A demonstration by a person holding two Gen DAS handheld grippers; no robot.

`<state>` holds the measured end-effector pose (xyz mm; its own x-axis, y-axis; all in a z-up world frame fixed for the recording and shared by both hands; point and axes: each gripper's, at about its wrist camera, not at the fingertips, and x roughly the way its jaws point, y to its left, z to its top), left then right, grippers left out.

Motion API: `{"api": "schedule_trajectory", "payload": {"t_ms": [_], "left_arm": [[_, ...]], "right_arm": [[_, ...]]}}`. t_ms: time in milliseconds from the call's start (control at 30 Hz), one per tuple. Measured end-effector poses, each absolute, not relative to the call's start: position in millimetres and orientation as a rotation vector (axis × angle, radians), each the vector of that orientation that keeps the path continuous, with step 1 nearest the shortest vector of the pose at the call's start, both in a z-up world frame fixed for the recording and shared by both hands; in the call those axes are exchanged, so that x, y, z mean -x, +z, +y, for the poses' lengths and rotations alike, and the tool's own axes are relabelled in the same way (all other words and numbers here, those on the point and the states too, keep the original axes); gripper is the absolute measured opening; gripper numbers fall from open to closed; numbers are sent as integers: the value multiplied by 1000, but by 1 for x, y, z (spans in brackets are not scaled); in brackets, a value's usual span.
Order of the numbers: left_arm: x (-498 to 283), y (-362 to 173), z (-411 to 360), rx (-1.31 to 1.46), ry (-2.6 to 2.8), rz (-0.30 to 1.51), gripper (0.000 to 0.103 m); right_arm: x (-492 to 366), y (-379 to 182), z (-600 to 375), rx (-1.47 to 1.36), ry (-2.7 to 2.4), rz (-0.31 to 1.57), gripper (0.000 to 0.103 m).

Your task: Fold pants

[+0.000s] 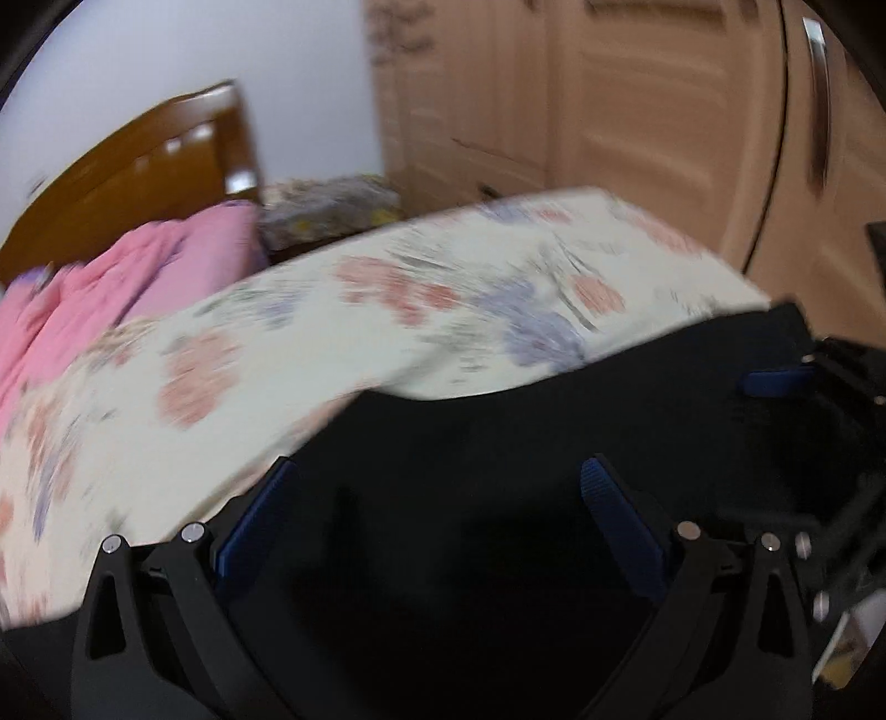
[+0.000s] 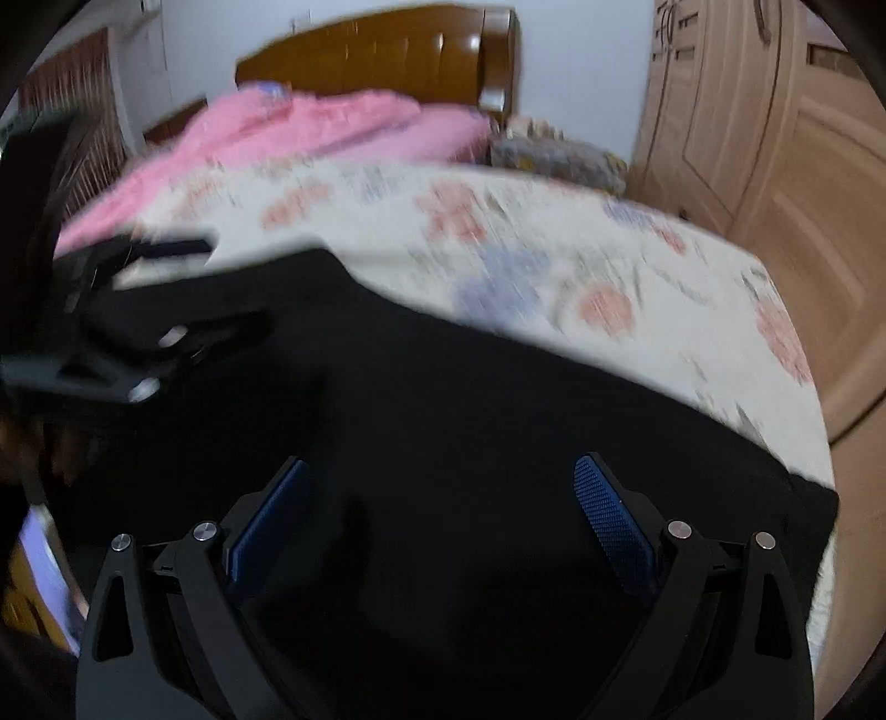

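Note:
Black pants (image 1: 526, 443) lie spread on a floral bedsheet (image 1: 332, 310); they also fill the lower half of the right wrist view (image 2: 470, 399). My left gripper (image 1: 437, 476) is open, its blue pads wide apart above the black cloth, holding nothing. My right gripper (image 2: 443, 476) is open too, over the pants. The right gripper shows at the right edge of the left wrist view (image 1: 803, 382), and the left gripper at the left edge of the right wrist view (image 2: 160, 299). Both views are motion-blurred.
A pink quilt (image 2: 310, 127) is bunched near the brown wooden headboard (image 2: 387, 50). A patterned bundle (image 2: 559, 155) sits beside the bed. Light wooden wardrobe doors (image 1: 637, 111) stand along the right. The bed edge (image 2: 814, 421) drops off at right.

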<state>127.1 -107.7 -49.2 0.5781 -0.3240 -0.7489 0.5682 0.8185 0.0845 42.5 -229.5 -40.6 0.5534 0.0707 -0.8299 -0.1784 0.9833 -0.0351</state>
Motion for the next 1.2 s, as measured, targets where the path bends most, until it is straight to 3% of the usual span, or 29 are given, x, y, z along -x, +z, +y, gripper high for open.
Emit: {"api": "schedule_trajectory", "payload": {"t_ms": [133,1200], "left_arm": [[-137,-83,-127,-379,-548,847,102],[-143,-84,-120,-344,-534,854,102]], "right_arm": [[-37,-56,-243,86,182,952,97],[-17,-55,-241,130,143,941,99]]}}
